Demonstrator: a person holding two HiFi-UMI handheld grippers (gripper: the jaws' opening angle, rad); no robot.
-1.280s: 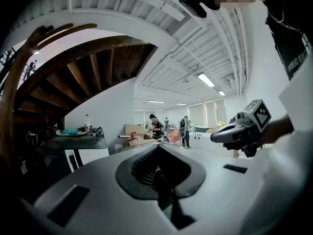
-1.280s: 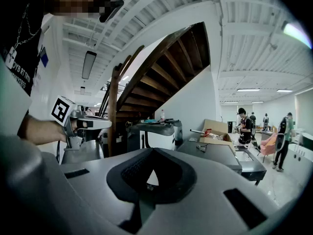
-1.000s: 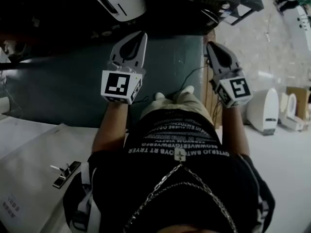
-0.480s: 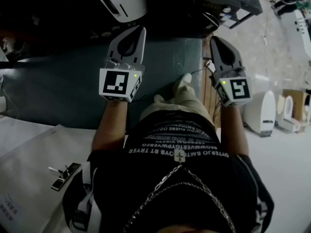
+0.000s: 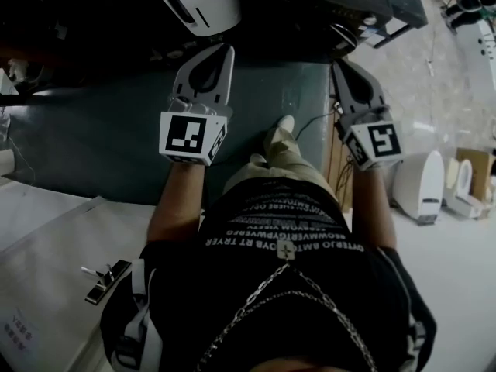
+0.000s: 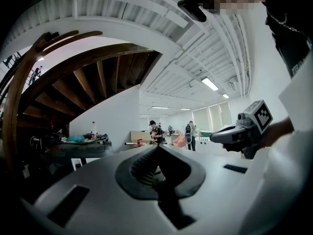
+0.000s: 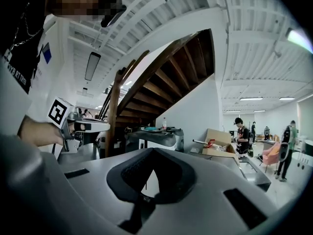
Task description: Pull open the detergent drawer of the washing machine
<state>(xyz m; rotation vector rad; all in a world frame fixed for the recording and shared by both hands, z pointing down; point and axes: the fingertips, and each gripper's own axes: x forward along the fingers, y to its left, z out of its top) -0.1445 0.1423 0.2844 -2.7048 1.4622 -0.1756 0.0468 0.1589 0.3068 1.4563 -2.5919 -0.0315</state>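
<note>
Head view, two closed grippers [image 5: 225, 50] [image 5: 339, 67], one person [image 5: 287, 231]

White machine [image 5: 203, 8] cut by top edge; distant people [image 6: 155, 131] tiny.

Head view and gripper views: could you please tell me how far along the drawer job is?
Done: nothing visible; no washing machine drawer shows in any view. In hand: the grey left gripper and grey right gripper are held out ahead at about the same height, jaws closed and empty. Left: reach the machine, grip the drawer, pull it open.
</note>
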